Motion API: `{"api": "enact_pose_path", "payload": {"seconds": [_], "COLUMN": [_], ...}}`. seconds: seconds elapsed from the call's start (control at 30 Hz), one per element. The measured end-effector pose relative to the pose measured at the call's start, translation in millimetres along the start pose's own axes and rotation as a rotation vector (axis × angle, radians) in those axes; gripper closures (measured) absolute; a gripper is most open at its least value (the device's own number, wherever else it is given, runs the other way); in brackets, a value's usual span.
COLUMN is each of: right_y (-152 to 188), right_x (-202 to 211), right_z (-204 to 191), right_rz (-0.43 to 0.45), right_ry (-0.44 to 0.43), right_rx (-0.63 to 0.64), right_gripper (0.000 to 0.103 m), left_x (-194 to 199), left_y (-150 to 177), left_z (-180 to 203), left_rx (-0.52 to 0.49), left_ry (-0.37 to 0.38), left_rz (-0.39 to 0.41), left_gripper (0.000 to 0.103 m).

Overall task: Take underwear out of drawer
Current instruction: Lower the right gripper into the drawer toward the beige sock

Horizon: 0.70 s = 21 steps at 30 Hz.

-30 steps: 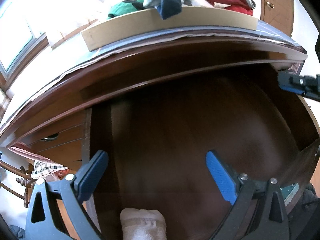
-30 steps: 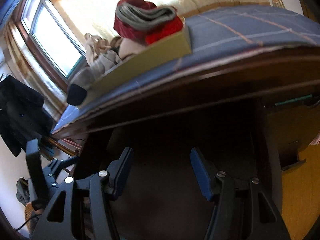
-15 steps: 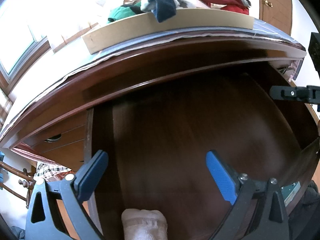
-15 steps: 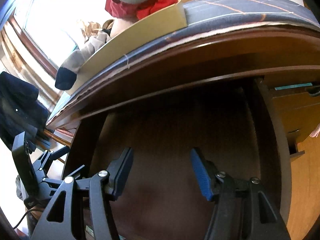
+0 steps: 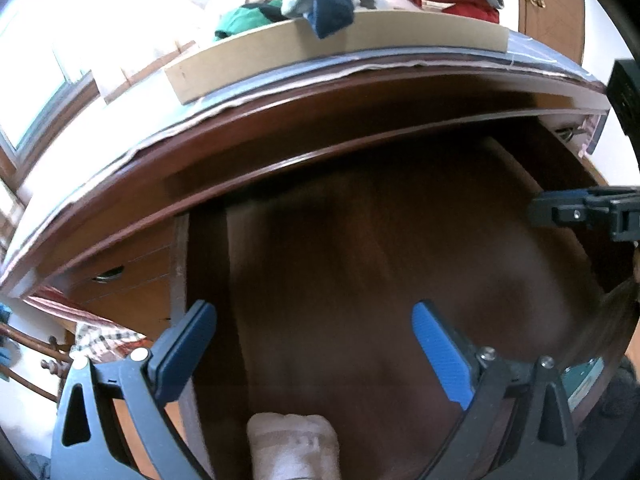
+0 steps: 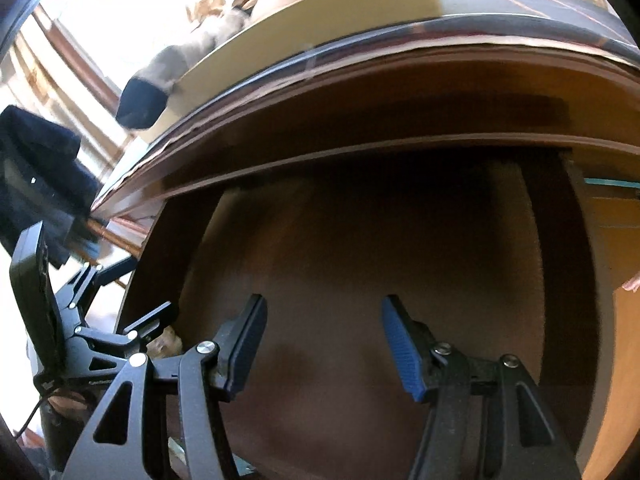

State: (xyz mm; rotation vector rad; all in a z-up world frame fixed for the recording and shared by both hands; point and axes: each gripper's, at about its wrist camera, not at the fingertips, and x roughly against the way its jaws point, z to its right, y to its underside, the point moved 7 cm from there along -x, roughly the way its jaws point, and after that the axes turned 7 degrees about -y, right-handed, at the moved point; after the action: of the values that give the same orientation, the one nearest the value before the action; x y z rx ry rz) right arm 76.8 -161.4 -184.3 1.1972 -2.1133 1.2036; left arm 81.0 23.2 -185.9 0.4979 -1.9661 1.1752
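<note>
my left gripper (image 5: 314,344) and right gripper (image 6: 324,336) both gape wide over the open drawer (image 5: 380,280), holding nothing. pale rolled underwear (image 5: 294,446) lies at the drawer's near edge, below my left jaws.

It was a home bedroom: a dark wooden dresser (image 5: 360,152) stood below a window (image 5: 24,120), with a tray of folded clothes (image 5: 340,40) on top.

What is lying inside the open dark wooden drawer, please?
Inside the open dark wooden drawer, only one rolled white cloth bundle shows, at the near edge. The rest visible is bare wood; the back, under the dresser top, is hidden.
</note>
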Motion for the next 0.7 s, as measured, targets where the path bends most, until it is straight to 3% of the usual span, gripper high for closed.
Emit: {"api": "enact_pose_path", "payload": {"seconds": [0.1,0.33,0.4,0.57,0.7], "right_y": [2.2,16.1,20.5,32.7,43.2], "right_x": [-9.2,-43.0,-50.5,-73.7,-91.4], "right_z": [-11.9,-45.5,-53.8,-87.3,-107.0], "right_rz": [-0.035,-0.184,-0.222,-0.363,-0.457], "right_ry": [-0.019,-0.167,-0.206,-0.385,-0.478], "right_rx": [0.033,0.045,0.040,-0.025,-0.100], "right_gripper": [0.041,0.042,0.047,0.049,0.049], "left_x": [1.8,18.0,23.5,34.2,37.8], "left_y": [1.1,-1.2,-2.3,-4.5,-6.7], "left_z": [-5.7,-39.1,-48.7,-66.8,-83.5], "left_rx": [-0.014,0.065,0.085,0.120,0.152], "left_ry": [-0.030,-0.038,-0.050,-0.091,-0.120], "left_rz": [0.000,0.019,0.031,0.048,0.051], "left_gripper": [0.003,0.003,0.003,0.003,0.003]}}
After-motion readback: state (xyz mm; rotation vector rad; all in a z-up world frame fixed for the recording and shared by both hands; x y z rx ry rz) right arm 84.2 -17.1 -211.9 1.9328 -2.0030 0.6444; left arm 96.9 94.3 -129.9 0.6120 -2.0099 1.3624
